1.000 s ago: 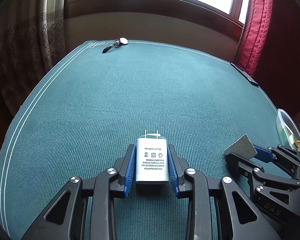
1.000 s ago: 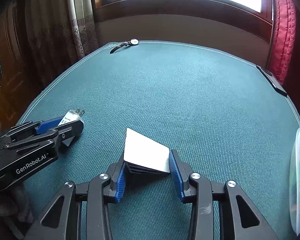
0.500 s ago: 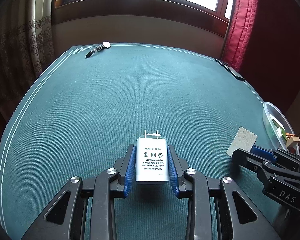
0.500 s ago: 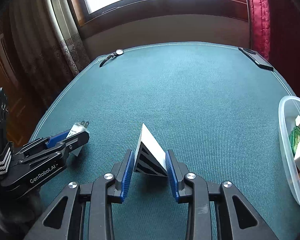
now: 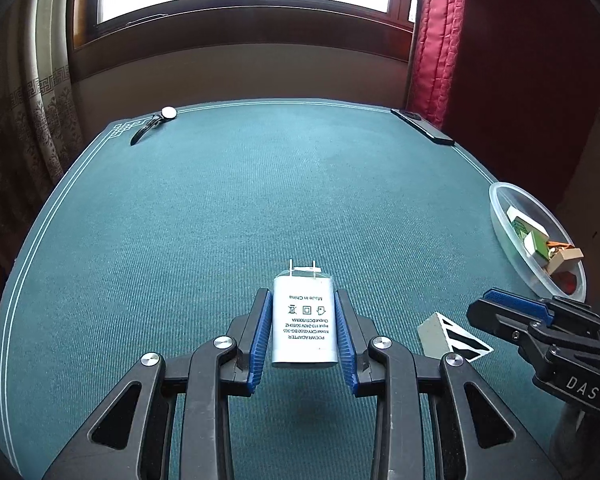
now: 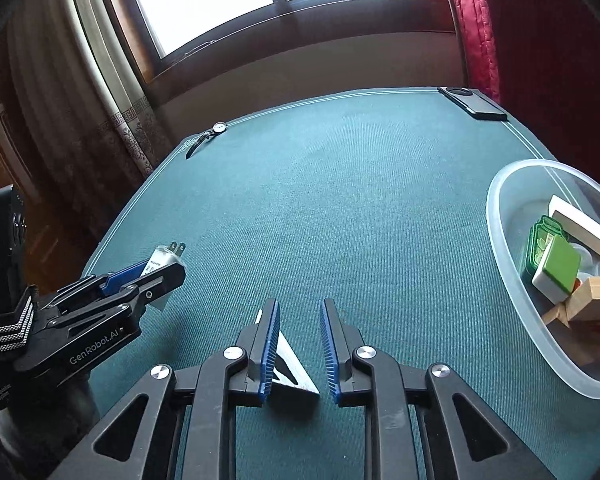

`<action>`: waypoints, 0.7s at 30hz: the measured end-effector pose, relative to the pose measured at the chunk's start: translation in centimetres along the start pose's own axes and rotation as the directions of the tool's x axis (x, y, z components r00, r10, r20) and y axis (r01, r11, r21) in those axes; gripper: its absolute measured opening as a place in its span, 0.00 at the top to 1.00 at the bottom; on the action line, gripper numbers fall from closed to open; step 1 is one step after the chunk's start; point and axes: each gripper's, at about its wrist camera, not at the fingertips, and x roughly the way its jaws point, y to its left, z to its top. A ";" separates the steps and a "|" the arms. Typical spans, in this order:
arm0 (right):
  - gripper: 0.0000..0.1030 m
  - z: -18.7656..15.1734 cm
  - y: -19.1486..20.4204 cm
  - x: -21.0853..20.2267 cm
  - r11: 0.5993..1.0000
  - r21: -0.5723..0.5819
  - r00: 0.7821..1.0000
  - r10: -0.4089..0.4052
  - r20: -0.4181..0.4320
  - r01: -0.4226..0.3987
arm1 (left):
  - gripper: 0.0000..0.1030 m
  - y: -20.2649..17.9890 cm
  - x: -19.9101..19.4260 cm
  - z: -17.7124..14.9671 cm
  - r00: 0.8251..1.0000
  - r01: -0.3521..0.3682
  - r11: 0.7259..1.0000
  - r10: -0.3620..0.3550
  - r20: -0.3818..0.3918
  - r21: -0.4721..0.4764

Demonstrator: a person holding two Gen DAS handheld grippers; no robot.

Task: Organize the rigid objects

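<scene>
Upside-down, "Made in China" reads on the adapter (image 5: 303,320) clamped in the left claw (image 5: 303,312) — the right claw (image 6: 300,320), marked "DAS", sits parted beside a card (image 6: 290,368).

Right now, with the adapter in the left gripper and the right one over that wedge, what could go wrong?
1. The wedge lies off-centre, beside one finger of the open right gripper. Closing may clip its edge and flip it.
2. The left gripper holds the adapter by its smooth sides. Reaching the clear bowl means crossing the right gripper, and a bump could knock it loose.
</scene>
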 end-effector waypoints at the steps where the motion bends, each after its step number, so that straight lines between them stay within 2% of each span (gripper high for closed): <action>1: 0.62 -0.2 -0.1 0.0 1.000 0.002 1.000 0.007 -0.003 -0.007 | 0.69 -0.2 0.0 0.0 1.000 -0.001 1.000 0.002 -0.002 0.003; 5: 0.56 -1.0 0.6 0.3 0.999 -0.028 0.999 0.047 -0.017 -0.047 | 0.69 -0.7 -0.1 -0.1 1.000 -0.009 1.000 0.009 -0.003 0.016; 7: 0.50 -1.3 1.3 0.5 0.995 -0.067 0.997 0.066 -0.028 -0.068 | 0.69 -1.0 -0.2 0.0 1.000 -0.012 1.000 0.012 -0.004 0.021; 11: 0.50 -2.0 2.9 1.6 0.987 -0.159 0.999 0.030 -0.037 -0.036 | 0.69 -1.5 -0.4 0.0 1.000 -0.013 0.999 0.013 0.000 0.031; 14: 0.50 -2.2 3.2 2.4 0.983 -0.183 0.999 -0.004 -0.045 -0.005 | 0.69 -1.8 -0.4 0.0 1.000 -0.009 0.999 0.009 -0.001 0.037; 15: 0.51 -2.2 3.2 2.6 0.983 -0.184 0.999 -0.013 -0.047 0.004 | 0.69 -1.9 -0.4 0.0 1.000 -0.007 0.999 0.007 -0.002 0.040; 17: 0.60 -2.5 3.0 2.7 0.981 -0.192 0.998 -0.035 -0.049 0.025 | 0.69 -2.1 -0.3 0.0 1.000 -0.003 0.999 0.004 -0.003 0.044; 21: 0.63 -2.4 2.9 2.3 0.981 -0.189 0.998 -0.046 -0.038 0.038 | 0.69 -2.4 -0.2 0.0 1.000 0.003 0.999 -0.003 -0.006 0.050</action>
